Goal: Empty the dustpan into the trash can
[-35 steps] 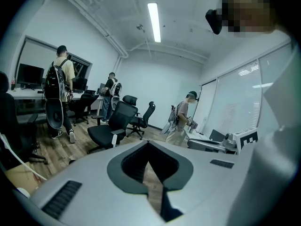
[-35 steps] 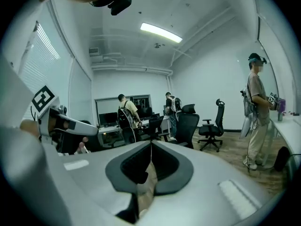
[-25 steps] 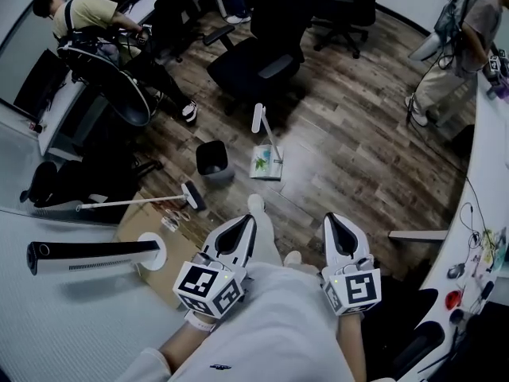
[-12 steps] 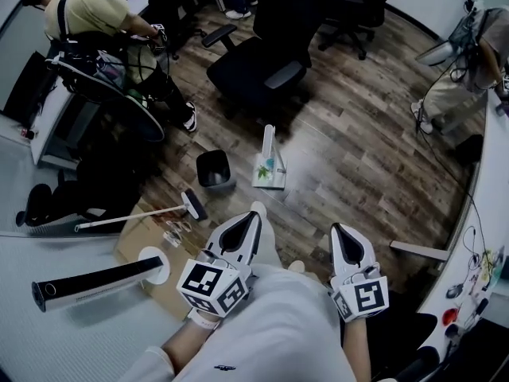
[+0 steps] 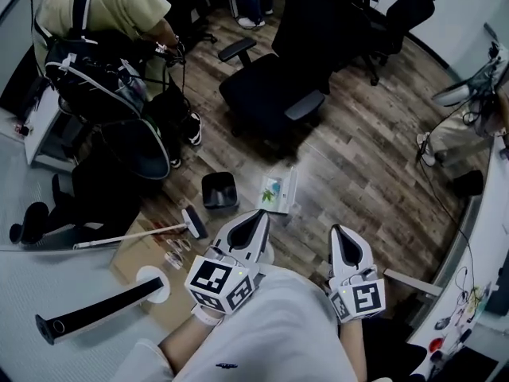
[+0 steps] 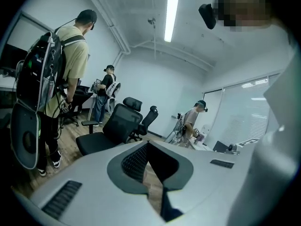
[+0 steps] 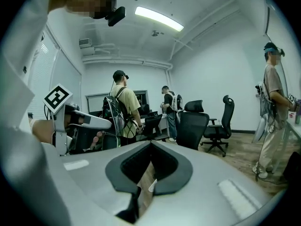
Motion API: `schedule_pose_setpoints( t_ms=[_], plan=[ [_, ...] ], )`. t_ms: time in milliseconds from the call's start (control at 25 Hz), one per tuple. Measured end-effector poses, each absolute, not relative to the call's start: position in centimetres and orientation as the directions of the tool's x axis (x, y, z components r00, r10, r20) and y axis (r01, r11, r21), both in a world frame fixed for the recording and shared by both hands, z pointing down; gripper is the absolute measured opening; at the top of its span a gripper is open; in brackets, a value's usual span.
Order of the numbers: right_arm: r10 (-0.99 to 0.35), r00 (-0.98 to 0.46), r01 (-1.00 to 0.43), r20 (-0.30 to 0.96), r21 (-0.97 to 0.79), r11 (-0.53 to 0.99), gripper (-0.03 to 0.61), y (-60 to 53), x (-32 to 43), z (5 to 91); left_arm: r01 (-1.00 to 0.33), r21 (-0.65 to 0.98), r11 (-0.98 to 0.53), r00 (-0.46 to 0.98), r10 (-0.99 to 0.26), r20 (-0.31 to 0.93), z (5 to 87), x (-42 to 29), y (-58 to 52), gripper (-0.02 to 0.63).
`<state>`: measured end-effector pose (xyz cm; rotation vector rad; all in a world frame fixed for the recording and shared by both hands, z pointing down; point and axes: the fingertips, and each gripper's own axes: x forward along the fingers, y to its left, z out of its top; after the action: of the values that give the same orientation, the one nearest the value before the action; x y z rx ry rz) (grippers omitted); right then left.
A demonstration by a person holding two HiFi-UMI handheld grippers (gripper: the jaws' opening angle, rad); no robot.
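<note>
- Head view: the dustpan (image 5: 277, 192) is lying on the wood floor at centre frame, just right of the dark trash can (image 5: 219, 191). The left gripper (image 5: 260, 214) and right gripper (image 5: 338, 230) are pointing up-frame from lower centre, neither holding it.
- Left gripper view: the jaws are sitting pressed together, empty, facing a black office chair (image 6: 110, 128).
- Right gripper view: the jaws are likewise sitting closed on nothing.

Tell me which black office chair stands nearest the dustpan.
The large chair with grey armrests, directly beyond the dustpan; the other chairs stand farther back.
</note>
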<state>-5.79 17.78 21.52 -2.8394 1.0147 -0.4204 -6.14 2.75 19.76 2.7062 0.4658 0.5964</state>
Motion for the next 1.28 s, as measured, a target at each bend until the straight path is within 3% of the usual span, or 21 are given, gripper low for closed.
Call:
schedule_pose_setpoints(
  t_ms=[320, 680, 1000, 1280],
  plan=[
    [-0.624, 0.749, -0.604, 0.221, -0.156, -0.781, 0.005, 12.2, 1.1, 21.1, 0.263, 0.400, -0.878, 0.843, 0.411, 0.348, 20.4, -1.0, -1.9, 0.006],
    [-0.617, 0.744, -0.592, 0.256, -0.174, -0.787, 0.005, 12.8, 3.3, 22.7, 0.286, 0.417, -0.863, 0.792, 0.458, 0.405, 23.0, 1.3, 0.6, 0.006],
    [-0.660, 0.681, -0.631, 0.317, -0.202, -0.749, 0.005, 11.9, 8.1, 25.3, 0.238, 0.448, -0.862, 0.751, 0.455, 0.478, 25.2, 5.4, 1.4, 0.006],
    [-0.686, 0.639, -0.660, 0.348, -0.210, -0.721, 0.005, 12.8, 7.6, 28.3, 0.194, 0.450, -0.872, 0.733, 0.433, 0.525, 28.2, 4.6, 3.2, 0.006]
  ],
)
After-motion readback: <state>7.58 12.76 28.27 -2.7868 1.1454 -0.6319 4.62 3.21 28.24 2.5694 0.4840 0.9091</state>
